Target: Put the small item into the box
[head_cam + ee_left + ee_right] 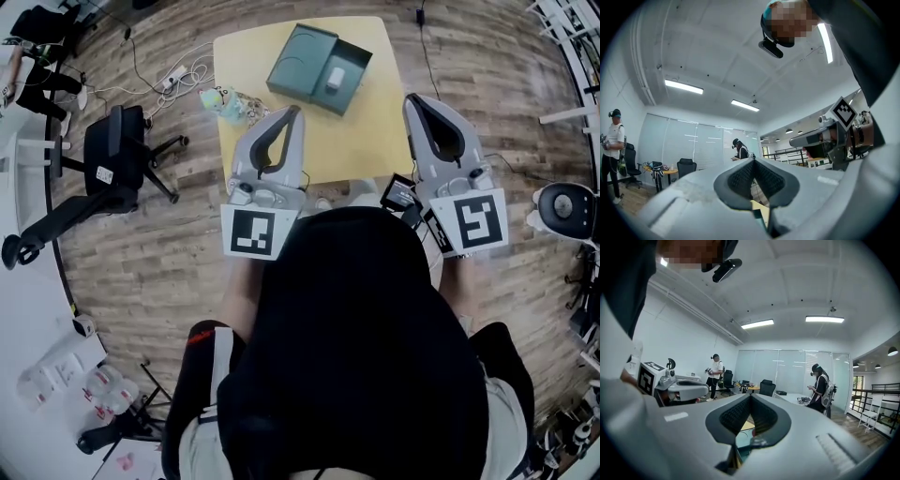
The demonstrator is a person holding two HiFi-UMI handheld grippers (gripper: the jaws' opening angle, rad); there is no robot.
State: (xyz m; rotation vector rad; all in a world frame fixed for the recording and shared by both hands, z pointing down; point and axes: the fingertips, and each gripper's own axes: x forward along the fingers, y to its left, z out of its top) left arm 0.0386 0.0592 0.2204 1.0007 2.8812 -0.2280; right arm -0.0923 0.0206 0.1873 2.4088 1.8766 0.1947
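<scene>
Wood floor (141, 272), yellow table (361, 141), blk office chair (112, 155), ceiling strip lights (683, 86)

teal box (302, 62), yellow table (367, 136)

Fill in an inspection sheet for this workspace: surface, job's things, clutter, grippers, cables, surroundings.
Surface: yellow table.
Job's things: open dark green box on the table's far side; small white item lies inside it.
Clutter: pastel toy at the table's left edge.
Grippers: left gripper and right gripper both shut, empty, apart from the box.
Cables: white cables with power strip on the floor, left of the table.
Surroundings: black office chair, wooden floor; other people across the room.
</scene>
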